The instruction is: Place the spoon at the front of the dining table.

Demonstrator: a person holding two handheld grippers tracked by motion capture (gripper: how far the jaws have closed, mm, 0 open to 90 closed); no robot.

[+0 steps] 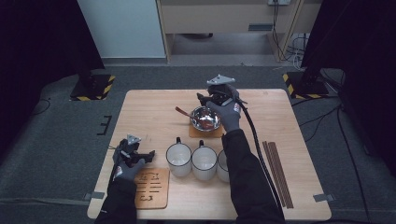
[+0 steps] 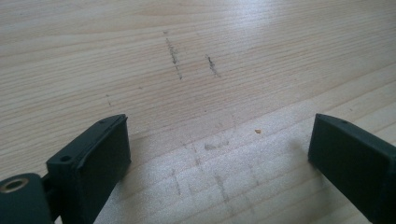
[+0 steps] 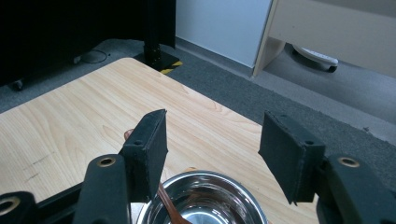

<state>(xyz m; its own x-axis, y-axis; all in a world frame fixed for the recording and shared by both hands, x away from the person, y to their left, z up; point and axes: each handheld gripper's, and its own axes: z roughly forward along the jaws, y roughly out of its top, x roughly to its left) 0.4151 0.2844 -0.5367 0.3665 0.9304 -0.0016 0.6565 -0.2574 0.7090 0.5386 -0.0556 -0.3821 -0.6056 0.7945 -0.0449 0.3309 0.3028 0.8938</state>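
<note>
Three white mugs (image 1: 204, 160) stand in a row on the wooden desk (image 1: 149, 112), a slotted wooden trivet (image 1: 152, 187) to their left and dark chopsticks (image 1: 278, 172) lying at the right.

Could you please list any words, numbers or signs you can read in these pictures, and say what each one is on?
None can be read.
Wooden coaster at the near left: cut-out slots that look like figures, too small to make out.
Glove on the right hand: a small red and white patch, blurred.
</note>
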